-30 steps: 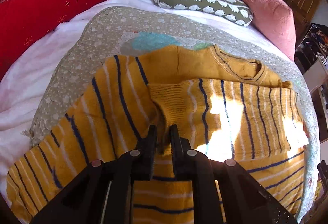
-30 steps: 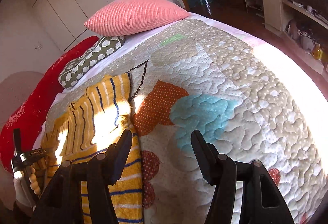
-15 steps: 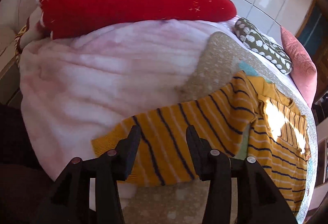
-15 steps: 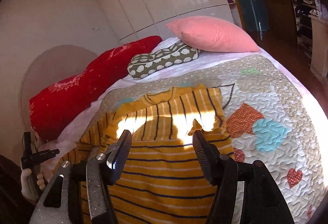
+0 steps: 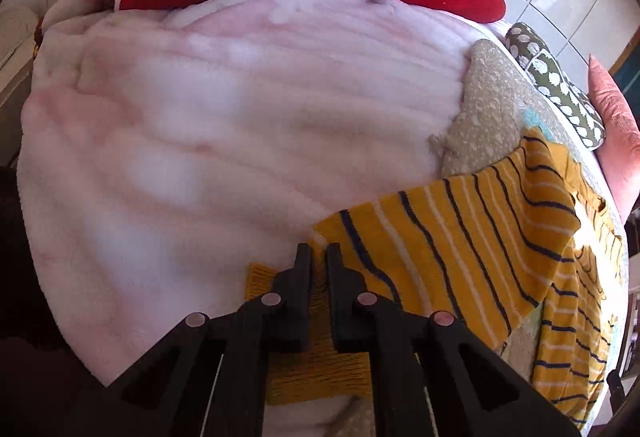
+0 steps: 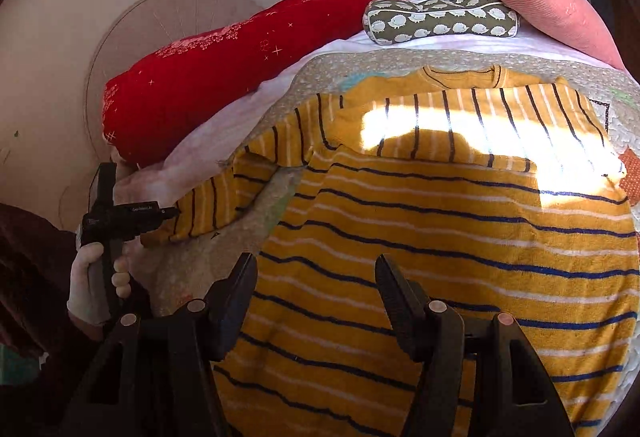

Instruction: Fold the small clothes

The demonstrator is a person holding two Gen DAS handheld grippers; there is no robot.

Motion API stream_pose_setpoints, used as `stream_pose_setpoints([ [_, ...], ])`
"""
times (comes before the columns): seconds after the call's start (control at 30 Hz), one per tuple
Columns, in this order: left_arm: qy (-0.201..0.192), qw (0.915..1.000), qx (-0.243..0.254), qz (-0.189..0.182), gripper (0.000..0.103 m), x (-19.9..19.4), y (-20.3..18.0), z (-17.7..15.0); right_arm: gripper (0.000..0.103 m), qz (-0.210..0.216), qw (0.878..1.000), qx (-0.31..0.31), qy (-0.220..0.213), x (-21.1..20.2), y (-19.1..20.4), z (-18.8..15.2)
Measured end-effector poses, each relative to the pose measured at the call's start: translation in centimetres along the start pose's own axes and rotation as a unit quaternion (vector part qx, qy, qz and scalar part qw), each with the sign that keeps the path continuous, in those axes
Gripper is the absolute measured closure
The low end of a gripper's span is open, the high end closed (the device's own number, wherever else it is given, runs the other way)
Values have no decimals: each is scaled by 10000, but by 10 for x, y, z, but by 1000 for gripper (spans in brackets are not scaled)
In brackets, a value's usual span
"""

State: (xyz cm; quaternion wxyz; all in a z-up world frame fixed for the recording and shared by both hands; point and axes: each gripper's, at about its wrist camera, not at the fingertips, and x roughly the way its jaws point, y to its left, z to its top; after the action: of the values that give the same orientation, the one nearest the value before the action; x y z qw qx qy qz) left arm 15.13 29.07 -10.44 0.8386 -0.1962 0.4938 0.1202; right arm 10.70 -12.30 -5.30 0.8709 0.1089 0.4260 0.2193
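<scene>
Sweater (image 6: 460, 257), mustard with navy and white stripes, lies spread on the quilt (image 6: 420, 57) of the bed, one sleeve already folded across its chest. The other sleeve's ribbed cuff (image 5: 316, 369) runs between the jaws of the left gripper (image 5: 318, 257), which have just closed and now pinch it; the sleeve trails off toward 2 o'clock over the pink blanket (image 5: 220, 137). The right gripper (image 6: 316, 269) hovers with jaws spread over the sweater's lower body, clear of the cloth. White lettering on the left gripper's housing is too small to read.
</scene>
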Motion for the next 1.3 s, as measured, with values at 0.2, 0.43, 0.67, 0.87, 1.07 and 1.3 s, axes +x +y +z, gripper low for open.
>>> stream_pose_setpoints([
  [0.2, -534, 9943, -180, -901, 97, -51, -17, 12, 38, -255, 9989, 381, -4, -12, -31, -15],
  [0.43, -754, 9794, 730, -1725, 97, -96, -154, 30, 38, -354, 9932, 1088, -213, -45, -79, -44],
  [0.67, -657, 9470, 2139, -2303, 97, -119, -364, -20, 38, -446, 9828, 1691, -598, -90, -128, -73],
  [0.87, -213, 9169, 3048, -2566, 83, -102, -479, -85, 38, -625, 9718, 2082, -918, -130, -166, -93],
  [1.07, 20, 9209, 3090, -2377, 72, -74, -445, -95, 38, -784, 9646, 2302, -1021, -156, -198, -106],
  [1.3, 352, 9740, 1735, -1413, 62, 1, -321, -22, 38, -789, 9743, 1906, -907, -148, -205, -63],
])
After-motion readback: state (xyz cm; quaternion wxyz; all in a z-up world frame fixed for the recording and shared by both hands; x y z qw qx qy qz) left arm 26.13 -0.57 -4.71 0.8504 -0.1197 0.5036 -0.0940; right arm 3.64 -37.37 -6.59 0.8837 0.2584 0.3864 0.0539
